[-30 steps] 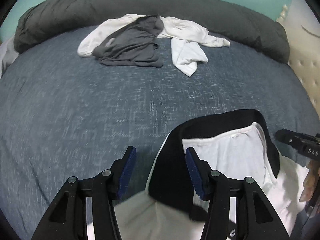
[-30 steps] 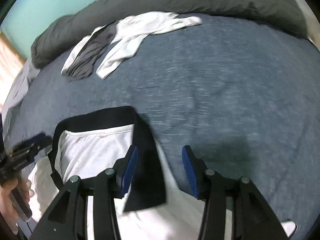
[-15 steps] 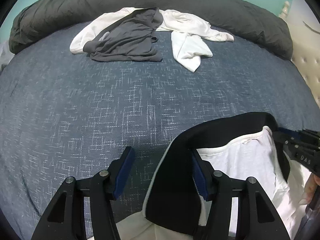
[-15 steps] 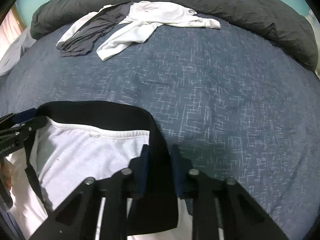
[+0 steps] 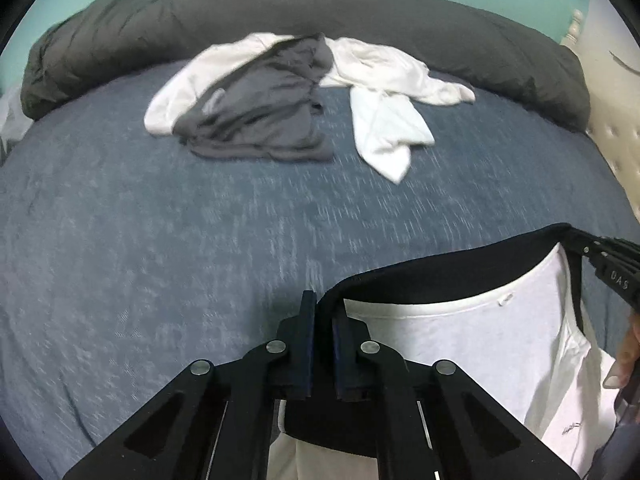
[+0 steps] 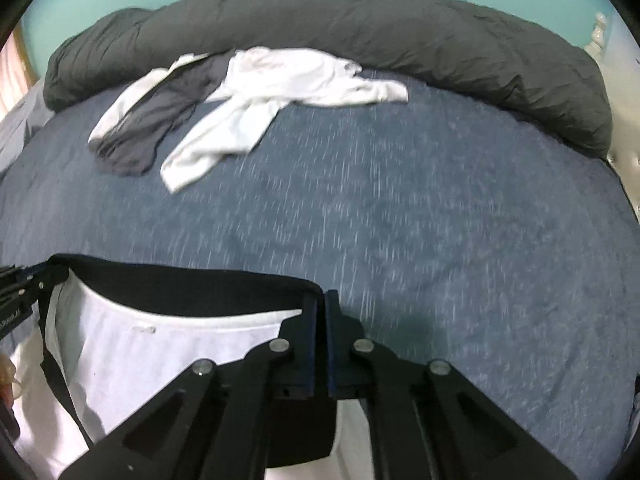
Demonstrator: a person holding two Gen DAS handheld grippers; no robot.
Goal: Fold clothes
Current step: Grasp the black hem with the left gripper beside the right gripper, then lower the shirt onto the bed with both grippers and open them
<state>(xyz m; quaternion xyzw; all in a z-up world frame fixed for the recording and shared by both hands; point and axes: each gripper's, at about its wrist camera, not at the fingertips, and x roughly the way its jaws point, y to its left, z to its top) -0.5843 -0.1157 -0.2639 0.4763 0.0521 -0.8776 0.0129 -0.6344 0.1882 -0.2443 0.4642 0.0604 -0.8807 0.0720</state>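
Observation:
A white garment with a black waistband (image 5: 452,276) lies at the near edge of the blue bed. My left gripper (image 5: 322,306) is shut on the band's left corner. My right gripper (image 6: 322,298) is shut on the band's right corner, and the black waistband (image 6: 192,288) stretches taut between them. The white fabric (image 5: 472,340) hangs below the band, also visible as white fabric (image 6: 128,356) in the right wrist view. The right gripper's tip (image 5: 600,256) shows at the band's far end in the left wrist view.
A pile of white and dark grey clothes (image 5: 276,104) lies at the far side of the blue bedspread (image 5: 160,240). A rolled dark grey duvet (image 6: 360,28) runs along the back. A tufted cream headboard (image 5: 616,136) stands at the right. A hand (image 5: 628,344) shows at the right edge.
Both grippers went from open around the waistband to shut on its two corners. The band now stretches straighter between them, and both views have shifted forward over the bed.

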